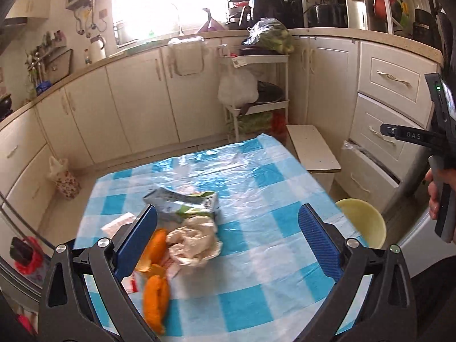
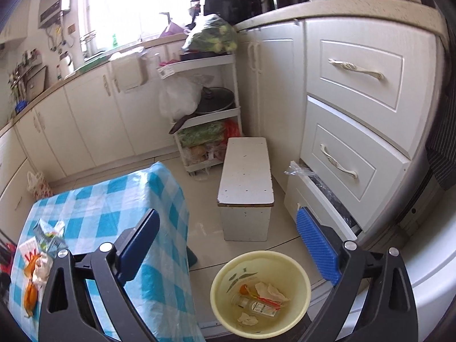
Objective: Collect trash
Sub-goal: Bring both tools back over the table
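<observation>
Both claws gape empty – left gripper (image 1: 228,222) over the table's (image 1: 256,256) trash: carton (image 1: 182,201), wrapper (image 1: 193,239), peels (image 1: 155,293). Right gripper (image 2: 239,236) hangs over the bin (image 2: 299,270) – the left should straddle one piece squarely before closing

The right gripper (image 2: 228,246) fills the lower frame, its blue-padded jaws spread wide with nothing between them. At six o'clock, on the floor, stands a pale yellow bin (image 2: 260,293) holding a small clear bottle (image 2: 260,306), crumpled tissues (image 2: 270,290) and a bit of orange peel (image 2: 243,289). At nine o'clock a table under a blue-and-white checked cloth (image 2: 114,208) carries more litter at its left edge — a flattened carton (image 2: 48,235), crumpled paper (image 2: 41,270) and orange peels (image 2: 30,293). Near centre sits a white step stool (image 2: 246,171), just beside a shelf rack (image 2: 208,108) with a black pan. At three o'clock, white drawers (image 2: 359,77) — the lowest stands ajar.
</observation>
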`<state>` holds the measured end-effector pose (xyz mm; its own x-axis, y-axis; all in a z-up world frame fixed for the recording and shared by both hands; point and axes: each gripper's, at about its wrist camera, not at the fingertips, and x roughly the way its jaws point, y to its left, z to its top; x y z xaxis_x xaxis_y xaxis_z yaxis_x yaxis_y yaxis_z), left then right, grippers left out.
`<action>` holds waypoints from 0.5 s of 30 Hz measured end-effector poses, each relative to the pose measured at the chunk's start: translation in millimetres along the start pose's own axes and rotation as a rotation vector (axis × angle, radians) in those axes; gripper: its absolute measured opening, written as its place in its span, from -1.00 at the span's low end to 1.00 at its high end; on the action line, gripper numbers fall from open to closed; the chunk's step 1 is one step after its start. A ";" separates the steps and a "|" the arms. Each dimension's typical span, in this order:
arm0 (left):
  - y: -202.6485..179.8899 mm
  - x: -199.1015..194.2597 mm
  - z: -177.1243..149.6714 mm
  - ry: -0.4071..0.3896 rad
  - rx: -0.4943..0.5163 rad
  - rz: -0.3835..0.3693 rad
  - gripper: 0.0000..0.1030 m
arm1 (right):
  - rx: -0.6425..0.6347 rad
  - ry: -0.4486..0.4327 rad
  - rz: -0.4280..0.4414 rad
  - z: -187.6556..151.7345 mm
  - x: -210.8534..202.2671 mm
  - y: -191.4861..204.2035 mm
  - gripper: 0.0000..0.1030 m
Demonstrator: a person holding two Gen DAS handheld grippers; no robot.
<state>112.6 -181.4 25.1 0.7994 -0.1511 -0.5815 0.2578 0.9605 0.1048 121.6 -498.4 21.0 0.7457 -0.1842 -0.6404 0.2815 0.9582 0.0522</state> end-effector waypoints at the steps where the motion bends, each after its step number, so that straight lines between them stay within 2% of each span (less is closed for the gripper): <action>1: 10.1 -3.5 -3.6 -0.003 0.002 0.018 0.86 | -0.013 -0.006 0.000 -1.3 -4.8 5.4 0.80; 9: 98.2 -20.0 -31.9 0.039 -0.019 0.085 0.86 | -0.053 -0.024 0.013 -14.5 -29.9 36.5 0.83; 15: 124.0 -17.3 -44.7 0.081 -0.083 0.022 0.86 | -0.099 0.008 0.000 -14.8 -20.8 61.1 0.83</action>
<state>106.5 -49.3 12.1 0.7568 -0.1136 -0.6437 0.1920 0.9800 0.0527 114.3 -432.8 26.2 0.7404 -0.1826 -0.6468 0.2203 0.9752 -0.0231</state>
